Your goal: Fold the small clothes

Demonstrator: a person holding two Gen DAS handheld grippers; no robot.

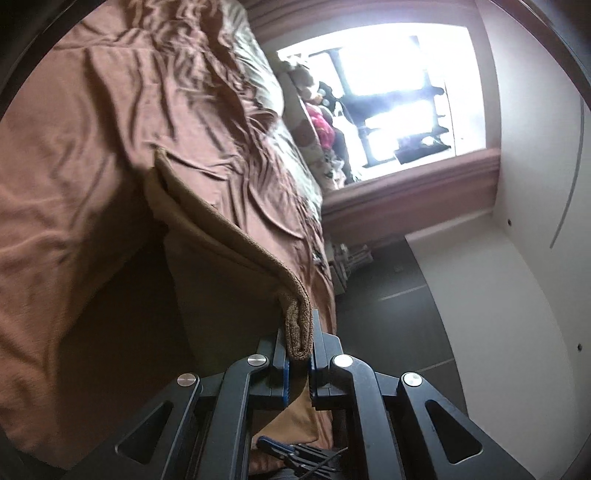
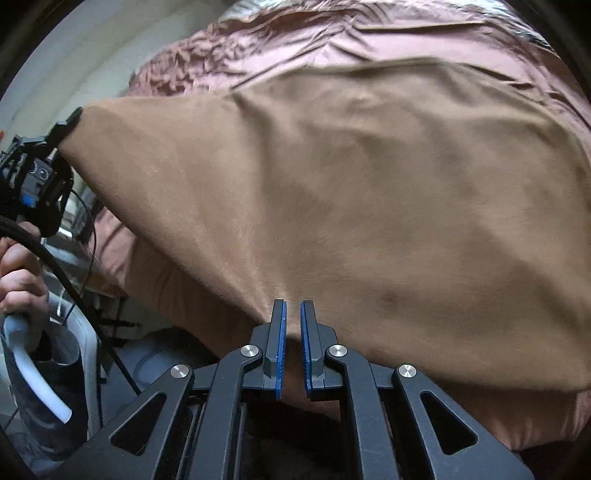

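Left claw (image 1: 299,332) is clamped tight (its own view is rolled sideways); right claw (image 2: 292,317), angled downward, is likewise closed, with the left hand (image 2: 18,273) at nine o'clock.

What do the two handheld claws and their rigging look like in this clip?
Both the left claw and right claw are matte black linkage frames with round silver pivot bolts and ribbed blue pads lining the fingers. In the right wrist view, the left unit carries a boxy black camera block, a thick black cable and a white curved handle.

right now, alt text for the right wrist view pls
The right gripper is shut on a tan garment stretched wide above a rumpled pink bedspread. At far left, the left gripper pinches the garment's other corner.
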